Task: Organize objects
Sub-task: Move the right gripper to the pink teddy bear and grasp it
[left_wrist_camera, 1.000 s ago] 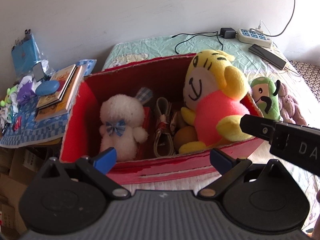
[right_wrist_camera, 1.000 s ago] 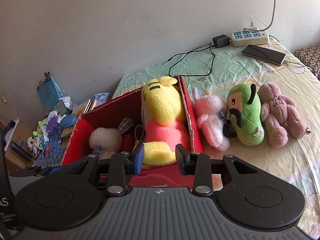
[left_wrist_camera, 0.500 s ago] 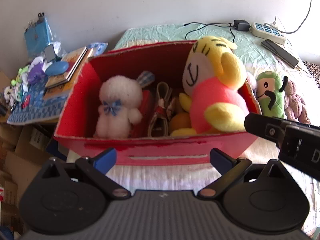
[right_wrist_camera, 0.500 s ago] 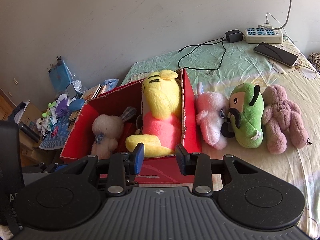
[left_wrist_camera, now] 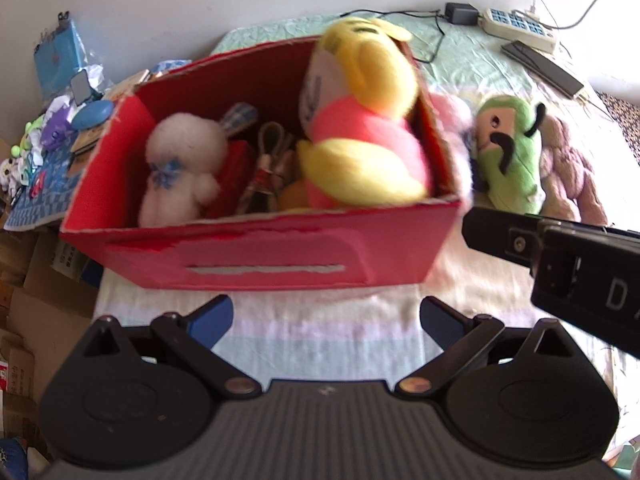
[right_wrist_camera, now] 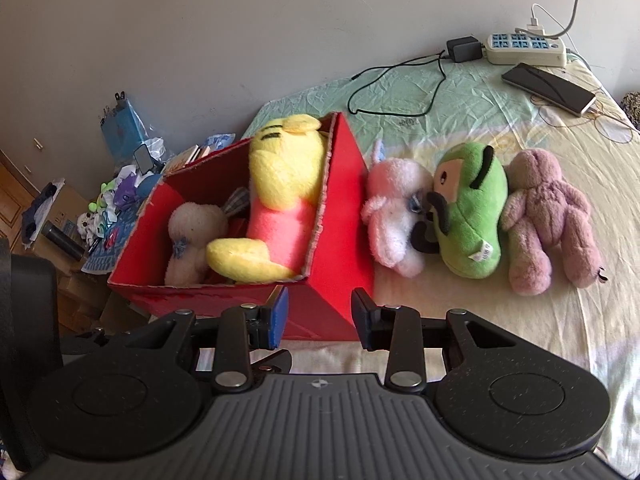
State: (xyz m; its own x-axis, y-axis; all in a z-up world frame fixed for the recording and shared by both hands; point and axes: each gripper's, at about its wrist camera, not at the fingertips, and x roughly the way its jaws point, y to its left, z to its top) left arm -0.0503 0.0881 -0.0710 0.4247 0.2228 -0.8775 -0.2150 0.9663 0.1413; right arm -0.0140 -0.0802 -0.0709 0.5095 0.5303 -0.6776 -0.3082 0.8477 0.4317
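Observation:
A red cardboard box (left_wrist_camera: 264, 256) (right_wrist_camera: 340, 216) stands on the bed. It holds a yellow and pink plush (left_wrist_camera: 360, 128) (right_wrist_camera: 280, 200), a white plush (left_wrist_camera: 180, 168) (right_wrist_camera: 192, 236) and small items. A pink-white plush (right_wrist_camera: 392, 216), a green plush (right_wrist_camera: 468, 208) (left_wrist_camera: 508, 160) and a mauve plush (right_wrist_camera: 548, 216) lie on the bed right of the box. My left gripper (left_wrist_camera: 326, 316) is open and empty, in front of the box. My right gripper (right_wrist_camera: 318, 316) is open and empty, near the box's front right corner; its body shows in the left wrist view (left_wrist_camera: 560, 256).
A power strip (right_wrist_camera: 524, 46), a charger with black cable (right_wrist_camera: 400, 80) and a phone (right_wrist_camera: 548, 88) lie at the back of the bed. Left of the bed, a low surface carries books, toys and a blue pouch (right_wrist_camera: 120, 128). Cardboard boxes (left_wrist_camera: 24, 304) stand below it.
Both grippers have pulled back and risen from the box, so it looks farther away. The plush toys have not moved. Both grippers stay open.

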